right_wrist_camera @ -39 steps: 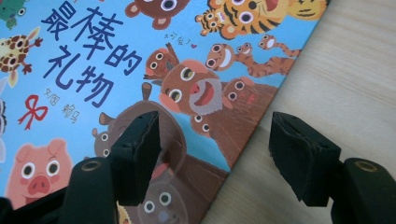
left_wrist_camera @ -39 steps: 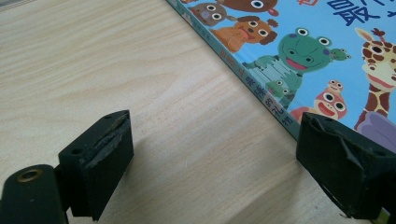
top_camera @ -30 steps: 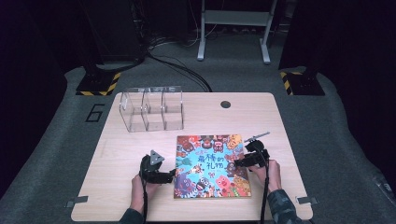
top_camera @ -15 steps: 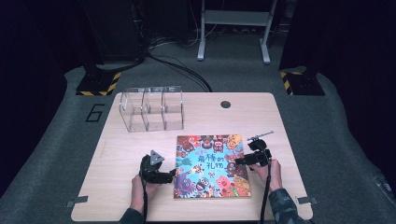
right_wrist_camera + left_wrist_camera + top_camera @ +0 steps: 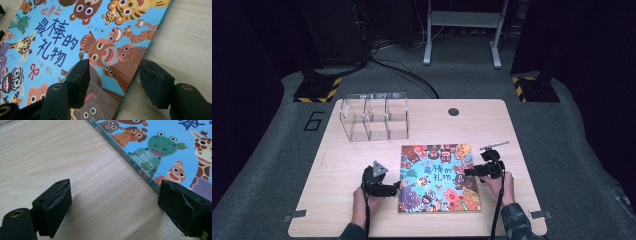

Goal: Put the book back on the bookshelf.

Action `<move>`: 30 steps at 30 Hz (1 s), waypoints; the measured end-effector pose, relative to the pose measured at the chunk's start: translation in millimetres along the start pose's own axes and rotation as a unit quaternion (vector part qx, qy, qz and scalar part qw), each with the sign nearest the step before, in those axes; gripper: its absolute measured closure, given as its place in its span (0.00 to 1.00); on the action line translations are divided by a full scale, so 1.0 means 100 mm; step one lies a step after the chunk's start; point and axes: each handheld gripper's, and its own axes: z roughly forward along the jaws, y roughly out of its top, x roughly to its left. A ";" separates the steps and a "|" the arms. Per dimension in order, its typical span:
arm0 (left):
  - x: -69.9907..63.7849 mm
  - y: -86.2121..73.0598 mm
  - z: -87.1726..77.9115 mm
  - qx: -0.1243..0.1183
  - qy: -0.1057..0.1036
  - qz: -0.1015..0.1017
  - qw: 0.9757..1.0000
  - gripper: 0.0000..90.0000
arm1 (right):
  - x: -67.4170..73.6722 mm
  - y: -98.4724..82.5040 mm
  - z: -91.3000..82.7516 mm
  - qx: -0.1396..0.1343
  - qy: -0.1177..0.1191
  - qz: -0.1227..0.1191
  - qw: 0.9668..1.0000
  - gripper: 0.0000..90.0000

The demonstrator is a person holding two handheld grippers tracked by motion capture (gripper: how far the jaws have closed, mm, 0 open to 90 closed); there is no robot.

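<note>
On a grey carpeted floor (image 5: 582, 165) in a dark room stands a light wooden table (image 5: 492, 125) with rounded corners and a round cable hole (image 5: 454, 111) near its far edge. Beyond it are metal stand legs (image 5: 462, 35), black cables and two bases with yellow-black hazard stripes (image 5: 314, 92); a figure six (image 5: 314, 121) is marked on the carpet at the left.

A clear three-compartment organiser (image 5: 374, 116) sits at the table's far left. The picture book (image 5: 438, 177) lies flat, cover up, at the near middle of the table, between the two grippers: blue cover crowded with cartoon animals, dark blue Chinese title, teal spine.

The left gripper (image 5: 396, 187) rests at the book's left edge. In the left gripper view its jaws stand wide apart over bare wood, one jaw touching or just over the spine, nothing clamped between them.

The right gripper (image 5: 468, 172) is at the book's right edge. The right gripper view shows its jaws straddling that edge, one above the cover, one over the table; they have just been closing, with the book's edge between them, yet a gap remains at each pad (image 5: 82, 75).

The gripper views resolve a frog (image 5: 160, 145), a giraffe and a brown ape (image 5: 106, 53), indistinct from the high view.
</note>
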 end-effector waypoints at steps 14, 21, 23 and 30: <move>-0.01 0.00 0.00 -0.001 0.000 -0.001 1.000 0.13 | 0.13 0.08 0.01 0.006 -0.018 -0.028 0.999 0.51; 0.00 0.00 0.00 -0.001 0.000 -0.001 1.000 0.13 | 0.12 0.09 0.06 0.027 -0.054 -0.024 0.998 0.48; 0.00 0.00 0.00 -0.001 0.000 -0.001 1.000 0.13 | 0.11 0.09 0.06 0.031 -0.052 -0.018 0.998 0.48; -0.01 0.00 0.00 -0.001 0.000 -0.001 1.000 0.14 | 0.15 0.12 0.10 0.045 -0.069 -0.019 0.996 0.47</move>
